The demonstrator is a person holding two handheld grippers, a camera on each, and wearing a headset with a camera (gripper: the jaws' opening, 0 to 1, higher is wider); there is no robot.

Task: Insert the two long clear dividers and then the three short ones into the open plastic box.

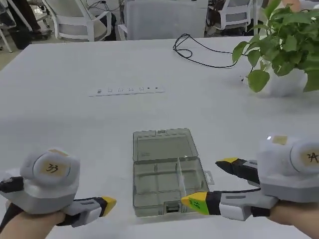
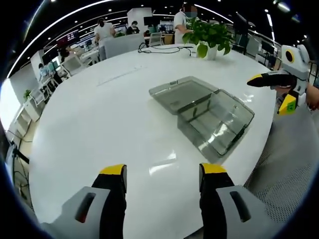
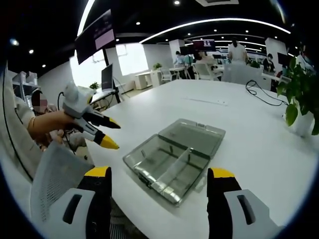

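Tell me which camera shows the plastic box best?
The right gripper view: the plastic box lies whole and centred. The head view looks into it, but the right gripper covers a corner. The left gripper view shows it off-centre.

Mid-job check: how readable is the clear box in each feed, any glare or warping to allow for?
Head view: even, soft light, the box reads clearly. Left gripper view: fisheye bows the table edge, and a pale glare patch lies on it beside the box. Right gripper view: same bowing, box in focus, bright windows behind.
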